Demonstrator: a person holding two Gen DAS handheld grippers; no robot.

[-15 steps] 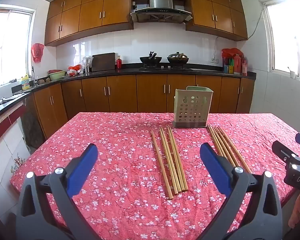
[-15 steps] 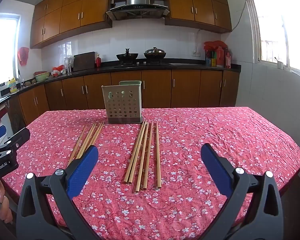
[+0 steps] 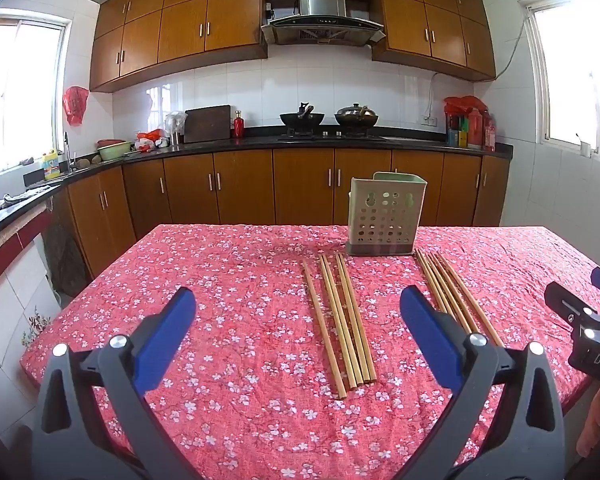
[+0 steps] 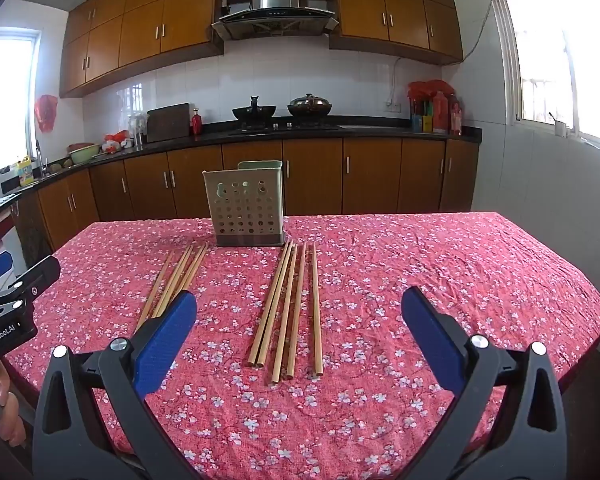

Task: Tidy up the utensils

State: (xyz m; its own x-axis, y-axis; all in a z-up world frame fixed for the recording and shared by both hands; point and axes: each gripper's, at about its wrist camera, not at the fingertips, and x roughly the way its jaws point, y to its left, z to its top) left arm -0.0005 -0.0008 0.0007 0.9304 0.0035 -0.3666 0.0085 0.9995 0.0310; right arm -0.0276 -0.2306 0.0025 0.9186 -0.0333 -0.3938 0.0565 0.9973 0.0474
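Table with red floral cloth (image 3: 228, 280): nothing on it has shifted in the last half-second; both claws hold the same hover over the near edge, so the task stands at its very start; Left gripper (image 3: 298, 308): jaws spread wide, nothing between the blue pads, angled a little downward toward the cloth; Right gripper (image 4: 299, 307): likewise released and empty, same slight downward tilt, its tip also visible at the right edge of the left view; Left chopstick bundle (image 3: 342, 320): five bamboo sticks lying lengthwise, near ends toward the onlooker, far ends just short of the holder; Right chopstick bundle (image 4: 288, 308): five more, roughly parallel, slightly fanned at the near ends, well apart from the first bundle; Perforated utensil holder (image 4: 246, 210): upright at the far middle of the table, between the far ends of the two bundles, apparently empty, though its inside is not visible; Judgement: no stick is yet lifted; each claw sits roughly before its own bundle, so a first pick-up looks imminent.
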